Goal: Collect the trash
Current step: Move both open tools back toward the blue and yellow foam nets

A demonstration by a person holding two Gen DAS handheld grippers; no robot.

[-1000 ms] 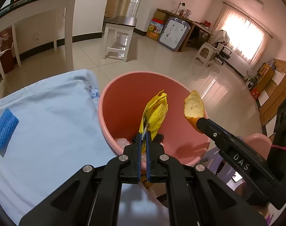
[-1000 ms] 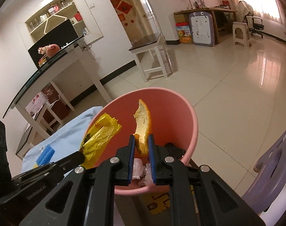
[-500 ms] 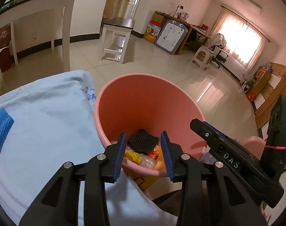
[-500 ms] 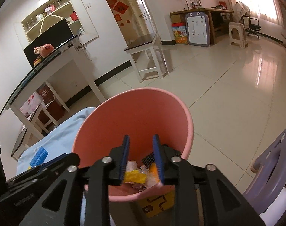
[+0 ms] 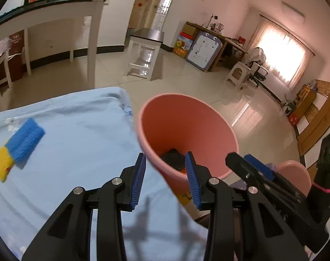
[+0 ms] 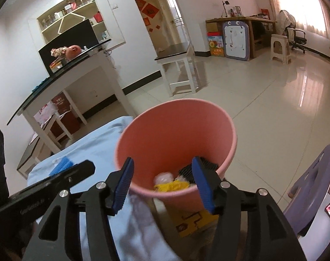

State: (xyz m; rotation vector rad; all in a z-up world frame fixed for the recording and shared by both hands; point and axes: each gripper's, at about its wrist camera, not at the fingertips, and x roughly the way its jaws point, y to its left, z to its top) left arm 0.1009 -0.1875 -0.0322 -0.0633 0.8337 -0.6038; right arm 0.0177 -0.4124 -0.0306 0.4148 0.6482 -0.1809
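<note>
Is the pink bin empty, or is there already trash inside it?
Not empty. The pink bin holds a yellow wrapper, a black mesh piece and a pale lump at its bottom.

We see glossy cream tile floor (image 6: 262, 100) reflecting window glare. White walls, dark baseboard. Glass-topped white console table (image 5: 56, 2) at left, white stool with dark top (image 5: 146, 54) mid-room. Wooden desk (image 6: 241, 21) against far wall, whiteboard (image 6: 235, 40) leaning at it. Curtained window (image 5: 282, 58) glowing bright.

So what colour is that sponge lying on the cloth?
The rectangular sponge is blue and yellow, clearest in the left wrist view.
</note>
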